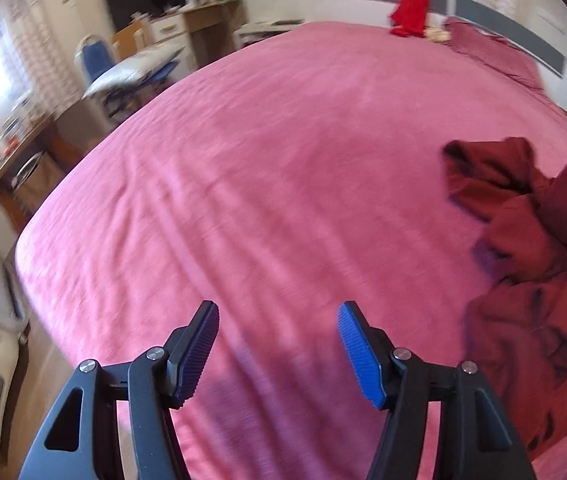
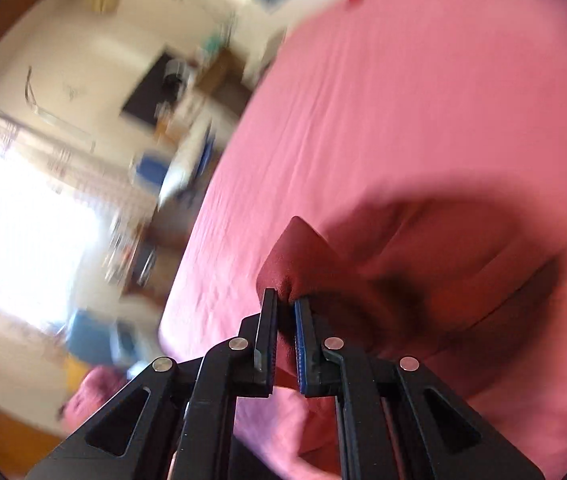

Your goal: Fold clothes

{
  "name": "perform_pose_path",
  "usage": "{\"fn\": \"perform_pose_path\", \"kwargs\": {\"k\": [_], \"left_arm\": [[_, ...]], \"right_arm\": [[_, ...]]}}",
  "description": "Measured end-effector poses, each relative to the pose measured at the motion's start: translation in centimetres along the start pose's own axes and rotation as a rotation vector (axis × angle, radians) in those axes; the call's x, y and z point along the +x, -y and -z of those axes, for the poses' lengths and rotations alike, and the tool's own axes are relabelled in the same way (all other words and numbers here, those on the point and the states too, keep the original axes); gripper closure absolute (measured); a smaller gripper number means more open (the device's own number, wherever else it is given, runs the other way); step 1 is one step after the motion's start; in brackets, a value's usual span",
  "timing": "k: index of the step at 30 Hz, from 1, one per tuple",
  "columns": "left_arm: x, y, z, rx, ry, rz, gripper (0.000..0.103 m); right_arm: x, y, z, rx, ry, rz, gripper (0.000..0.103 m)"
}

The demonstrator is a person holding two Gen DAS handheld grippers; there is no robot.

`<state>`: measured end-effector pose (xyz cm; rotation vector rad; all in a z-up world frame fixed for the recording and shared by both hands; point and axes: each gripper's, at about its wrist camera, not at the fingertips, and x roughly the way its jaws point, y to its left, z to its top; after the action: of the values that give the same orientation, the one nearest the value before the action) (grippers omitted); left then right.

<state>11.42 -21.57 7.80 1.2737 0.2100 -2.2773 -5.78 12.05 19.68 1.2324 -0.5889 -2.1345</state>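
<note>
Pink ribbed bedspread (image 1: 243,184) | left gripper (image 1: 278,350) jaws apart | right gripper (image 2: 286,336) jaws clamp soft maroon garment (image 2: 443,264)

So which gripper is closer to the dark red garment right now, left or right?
Right. The right gripper is shut on a fold of the dark red garment. The left gripper is open over bare bedspread, the garment off to its side.
</note>
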Motion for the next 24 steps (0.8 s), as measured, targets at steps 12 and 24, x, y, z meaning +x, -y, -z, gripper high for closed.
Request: {"fn": "perform_pose_path", "kwargs": {"k": [12, 24], "left_arm": [[1.7, 10.7, -1.0, 0.186, -0.021, 0.039, 0.039], [1.9, 9.8, 2.2, 0.163, -0.071, 0.034, 0.039]], "right_arm": [[-22.0, 21.2, -10.4, 0.2, 0.322, 0.622, 0.083], [-6.9, 15.6, 7.2, 0.096, -0.094, 0.304, 0.053]]}}
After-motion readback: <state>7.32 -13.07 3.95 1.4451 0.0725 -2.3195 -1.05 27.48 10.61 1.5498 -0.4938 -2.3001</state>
